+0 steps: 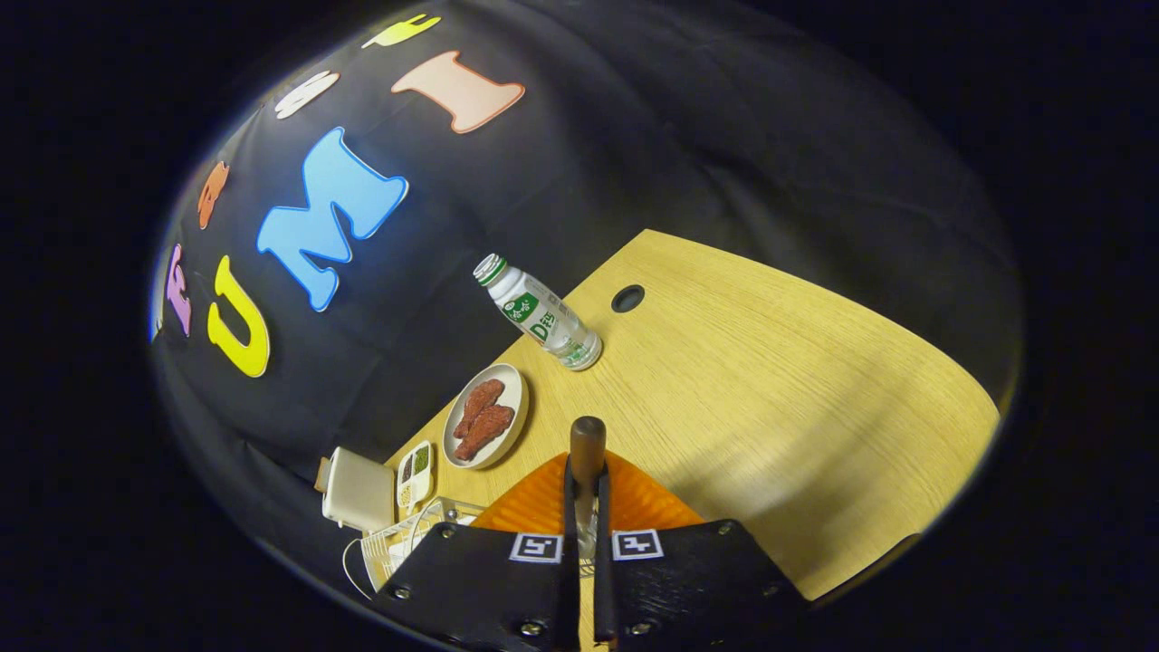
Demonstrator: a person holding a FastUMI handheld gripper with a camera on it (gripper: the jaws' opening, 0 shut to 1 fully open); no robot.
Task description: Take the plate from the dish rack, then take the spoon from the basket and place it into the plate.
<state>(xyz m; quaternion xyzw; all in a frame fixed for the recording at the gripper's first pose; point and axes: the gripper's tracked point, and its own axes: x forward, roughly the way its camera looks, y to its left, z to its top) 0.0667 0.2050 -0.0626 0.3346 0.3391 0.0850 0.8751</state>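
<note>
My gripper is shut on the spoon. Its rounded brown handle end sticks out just past the fingertips, and the rest of it is hidden between the fingers. Right beneath and beyond the fingers lies the ribbed orange plate on the wooden table; the fingers cover much of it. Left of the fingers I see part of the white wire dish rack.
A white dish with red-brown food pieces sits ahead to the left. A green-labelled bottle stands beyond it near a round hole in the tabletop. A small compartment tray and a white box lie by the rack.
</note>
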